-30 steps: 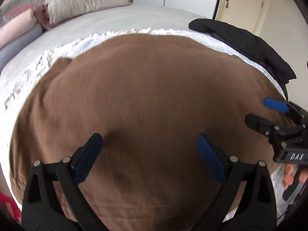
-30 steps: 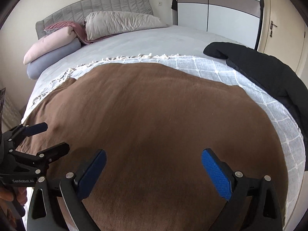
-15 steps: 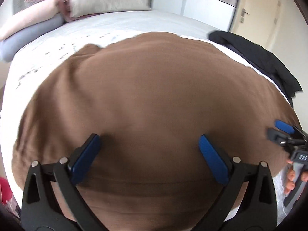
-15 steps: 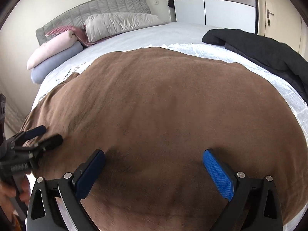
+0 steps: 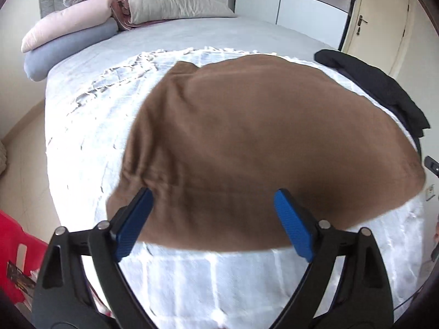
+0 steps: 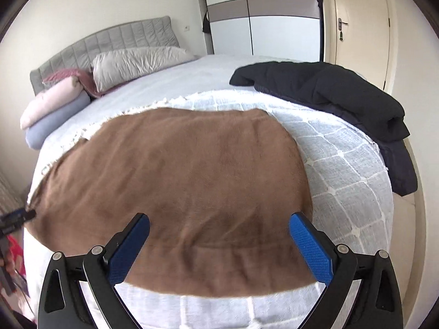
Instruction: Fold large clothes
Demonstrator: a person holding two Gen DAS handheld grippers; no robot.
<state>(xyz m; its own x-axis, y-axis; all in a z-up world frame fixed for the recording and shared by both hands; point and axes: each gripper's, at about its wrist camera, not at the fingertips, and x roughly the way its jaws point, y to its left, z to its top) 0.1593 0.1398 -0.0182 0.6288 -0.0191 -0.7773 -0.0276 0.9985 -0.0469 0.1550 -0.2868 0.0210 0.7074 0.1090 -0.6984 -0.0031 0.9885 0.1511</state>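
A large brown cloth (image 5: 260, 137) (image 6: 178, 178) lies spread flat on the white checked throw (image 5: 90, 142) (image 6: 343, 170) that covers the bed. My left gripper (image 5: 212, 194) hovers over the cloth's near left corner. Its jaws are wide and closing, with nothing pinched between the blue pads. My right gripper (image 6: 219, 218) stands open above the cloth's near edge, close to its right corner, and holds nothing. The left gripper (image 6: 16, 216) shows at the left edge of the right wrist view. A piece of the right gripper (image 5: 432, 164) peeks in at the right of the left wrist view.
A black jacket (image 6: 329, 87) (image 5: 378, 85) lies bunched on the bed's right side. Pillows (image 6: 137, 63) (image 5: 68, 33) are stacked at the grey headboard. A red object (image 5: 13, 246) stands on the floor at the left. A wardrobe and a door (image 6: 356, 27) are behind.
Both grippers have drawn back from over the brown cloth. Its near edge and the white throw in front of it have come into view. Both stay open.
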